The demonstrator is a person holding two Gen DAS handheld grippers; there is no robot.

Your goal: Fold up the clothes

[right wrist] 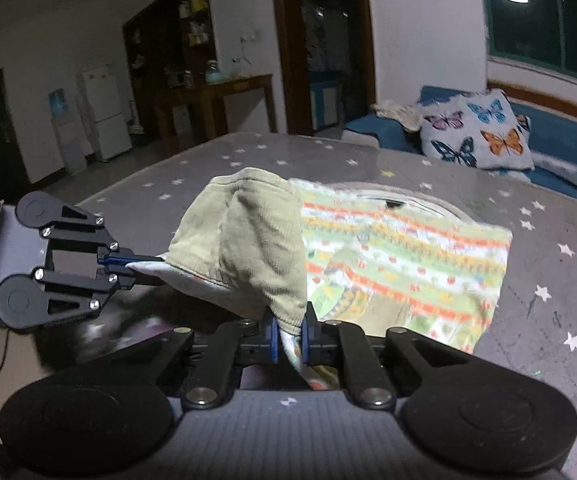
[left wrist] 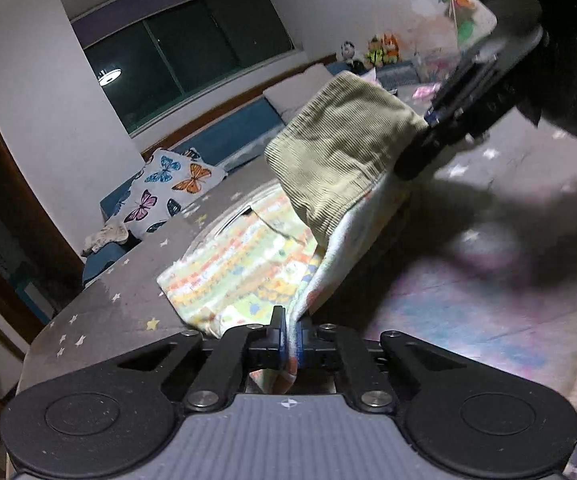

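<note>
The fold looks to be in mid-course: the garment (right wrist: 388,264), a small piece with a colourful striped print inside and an olive corduroy outer face, is partly lifted off the grey star-patterned surface (right wrist: 248,156), its far part lying flat there while the near edge is held up in the air, so I judge one fold is being carried over and nothing is yet laid down or stacked. The left hand-held gripper (left wrist: 291,338) is clamped on a corner of the white-lined hem right at its fingertips, the cloth rising from it towards the other tool. The right hand-held gripper (right wrist: 288,338) is likewise closed on the corduroy edge, which drapes just above its fingers. In the right wrist view the two held corners sit near each other, with the olive flap bunched between them. What remains, as I judge it, is laying this edge across the printed part and smoothing it
</note>
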